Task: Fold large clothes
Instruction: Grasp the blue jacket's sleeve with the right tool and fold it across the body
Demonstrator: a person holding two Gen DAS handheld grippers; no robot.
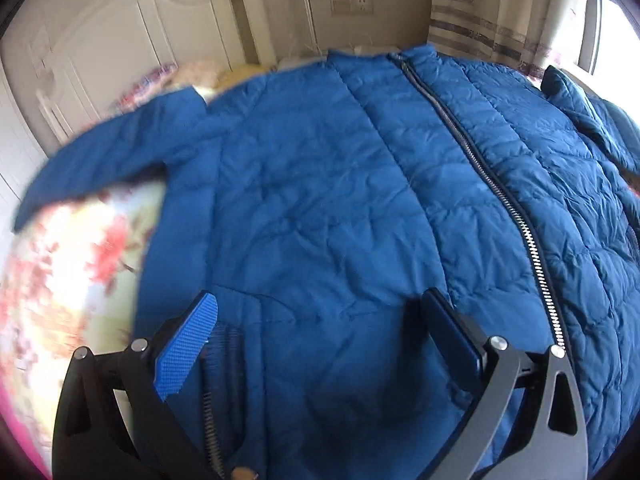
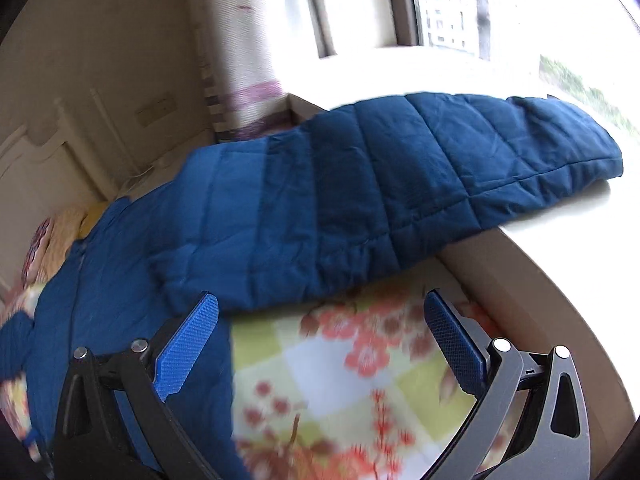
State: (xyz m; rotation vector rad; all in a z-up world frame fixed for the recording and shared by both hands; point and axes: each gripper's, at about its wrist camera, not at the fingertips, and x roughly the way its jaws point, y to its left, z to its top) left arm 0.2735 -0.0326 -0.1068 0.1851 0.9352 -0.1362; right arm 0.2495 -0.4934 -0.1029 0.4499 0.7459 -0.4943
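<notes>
A large blue quilted jacket lies spread front-up on a floral bed sheet, its metal zipper closed and running down the middle. Its left sleeve stretches out to the left. My left gripper is open and empty, just above the jacket's lower left front near a pocket zipper. In the right wrist view the jacket's right sleeve lies stretched toward the window ledge. My right gripper is open and empty, over the floral sheet just below that sleeve.
A white headboard and pillows stand beyond the jacket's collar. A striped curtain and a bright window are on the right. A pale ledge runs along the bed's right edge, under the sleeve's end.
</notes>
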